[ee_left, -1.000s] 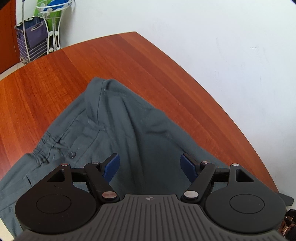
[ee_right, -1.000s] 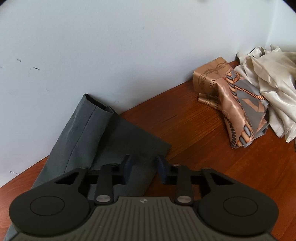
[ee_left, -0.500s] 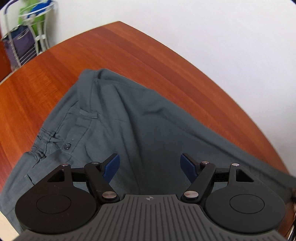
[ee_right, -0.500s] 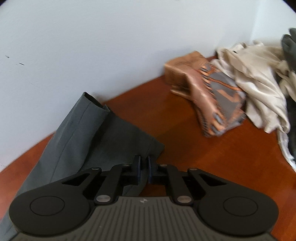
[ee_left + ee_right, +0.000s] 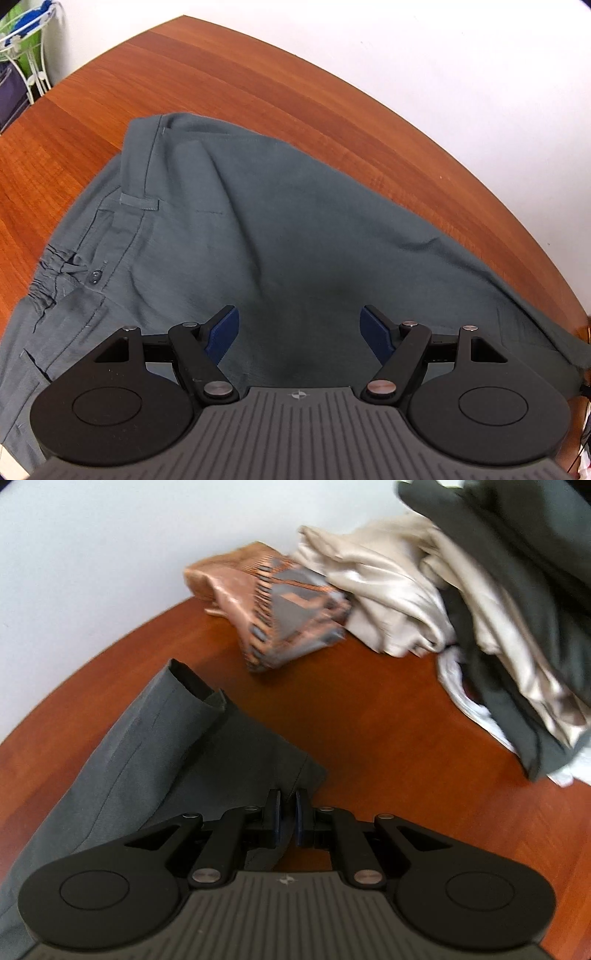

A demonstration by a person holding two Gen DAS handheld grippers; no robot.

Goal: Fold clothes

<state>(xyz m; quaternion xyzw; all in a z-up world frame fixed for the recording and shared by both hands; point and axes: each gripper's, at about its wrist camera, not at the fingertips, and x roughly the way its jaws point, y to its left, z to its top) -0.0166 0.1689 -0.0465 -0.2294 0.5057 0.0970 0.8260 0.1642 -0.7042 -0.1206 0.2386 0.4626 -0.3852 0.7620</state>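
Grey-green trousers (image 5: pixel 258 221) lie spread on the wooden table (image 5: pixel 240 85), waistband and button at the left, one leg running off to the right. My left gripper (image 5: pixel 299 326) hovers over the seat of the trousers, open, with nothing between its blue pads. In the right wrist view, the trouser leg (image 5: pixel 166 757) ends in a hem near the table's far edge. My right gripper (image 5: pixel 287 805) sits at the near corner of that hem, pads almost together with the fabric's edge pinched between them. Its jaws are opening slightly.
A brown patterned scarf (image 5: pixel 280 605), a beige satin garment (image 5: pixel 399 590) and dark clothes (image 5: pixel 517 572) are heaped at the table's back right. A white wall runs along the far table edge. A wire rack (image 5: pixel 22 55) stands beyond the left end.
My right gripper's pads came together on the hem corner, then moved toward the clothes heap, drawing the leg away from the wall. In the left wrist view the trousers now lie stretched flatter and longer.
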